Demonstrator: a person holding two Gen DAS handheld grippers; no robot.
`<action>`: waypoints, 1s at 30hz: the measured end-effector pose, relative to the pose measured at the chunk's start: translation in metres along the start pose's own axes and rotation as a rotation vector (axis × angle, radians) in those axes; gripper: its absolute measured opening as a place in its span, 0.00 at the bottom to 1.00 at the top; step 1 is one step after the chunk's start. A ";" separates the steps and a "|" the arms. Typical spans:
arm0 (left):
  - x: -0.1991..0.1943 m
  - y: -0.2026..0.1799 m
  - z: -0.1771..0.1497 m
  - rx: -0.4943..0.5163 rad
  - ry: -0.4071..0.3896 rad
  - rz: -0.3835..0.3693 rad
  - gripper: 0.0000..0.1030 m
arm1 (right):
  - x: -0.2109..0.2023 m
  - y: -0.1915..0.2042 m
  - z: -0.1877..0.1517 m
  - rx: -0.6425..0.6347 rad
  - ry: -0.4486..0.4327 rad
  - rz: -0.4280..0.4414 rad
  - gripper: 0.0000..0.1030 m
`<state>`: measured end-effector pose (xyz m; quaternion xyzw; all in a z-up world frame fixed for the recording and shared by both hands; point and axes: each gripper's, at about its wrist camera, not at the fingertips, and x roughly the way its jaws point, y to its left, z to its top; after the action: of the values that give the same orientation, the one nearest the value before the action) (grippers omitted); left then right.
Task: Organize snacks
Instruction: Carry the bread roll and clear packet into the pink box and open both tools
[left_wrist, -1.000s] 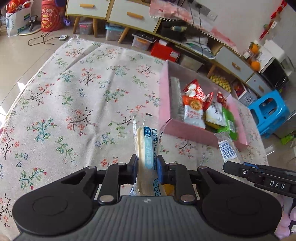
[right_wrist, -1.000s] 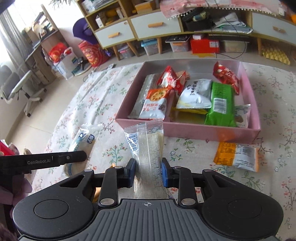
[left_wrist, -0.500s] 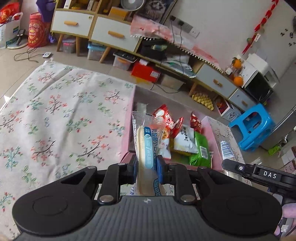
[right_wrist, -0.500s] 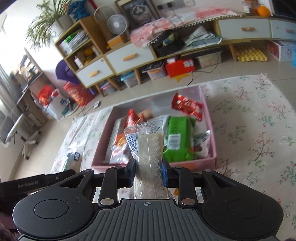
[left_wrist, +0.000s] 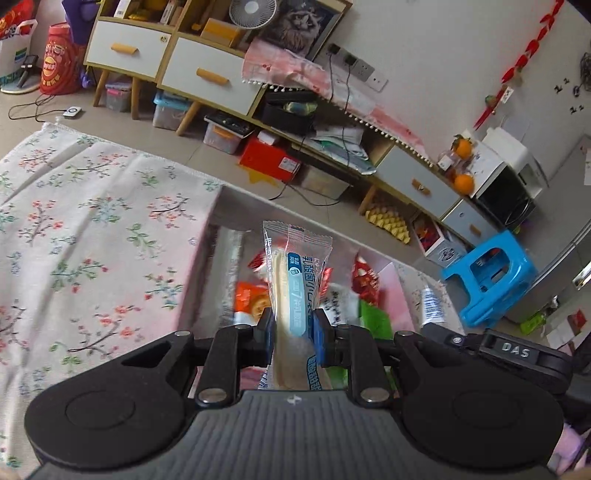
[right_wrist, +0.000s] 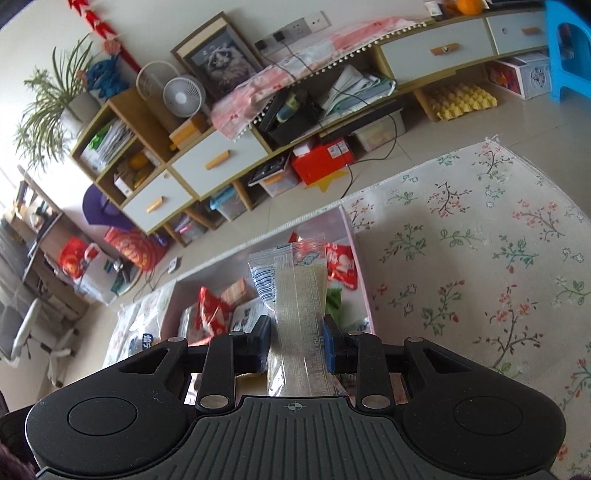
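My left gripper (left_wrist: 291, 326) is shut on a clear bread packet with a blue label (left_wrist: 295, 280), held over the pink box (left_wrist: 212, 221). Inside the box lie several snack packs, among them an orange one (left_wrist: 251, 299), a red one (left_wrist: 364, 277) and a green one (left_wrist: 375, 317). In the right wrist view my right gripper (right_wrist: 297, 338) is shut on a clear packet of pale wafer-like snack (right_wrist: 299, 295), also above the pink box (right_wrist: 352, 236), near its right wall. The other gripper's arm (left_wrist: 517, 354) shows at the right of the left wrist view.
The box sits on a floral cloth (left_wrist: 92, 236) (right_wrist: 480, 240). Beyond its far edge is tiled floor, a low cabinet with drawers (left_wrist: 207, 74) and storage boxes. A blue stool (left_wrist: 491, 277) stands to the right. A bread packet (right_wrist: 144, 338) lies left of the box.
Both grippers have carried their packets forward from in front of the box to above it. The right view has rolled, so the room now looks tilted.
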<state>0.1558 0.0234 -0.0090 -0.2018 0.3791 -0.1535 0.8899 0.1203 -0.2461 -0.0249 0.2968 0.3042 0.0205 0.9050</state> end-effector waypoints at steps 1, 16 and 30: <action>0.002 -0.003 0.000 0.002 -0.004 -0.006 0.18 | 0.003 -0.002 0.001 0.010 -0.002 0.001 0.27; 0.031 -0.011 -0.009 -0.055 -0.004 -0.001 0.18 | 0.033 -0.007 0.002 0.059 0.009 -0.026 0.28; 0.026 -0.025 -0.012 0.023 -0.013 0.044 0.38 | 0.023 0.001 0.001 0.020 0.011 -0.001 0.62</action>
<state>0.1614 -0.0124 -0.0206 -0.1841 0.3756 -0.1370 0.8979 0.1395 -0.2415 -0.0358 0.3057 0.3096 0.0188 0.9002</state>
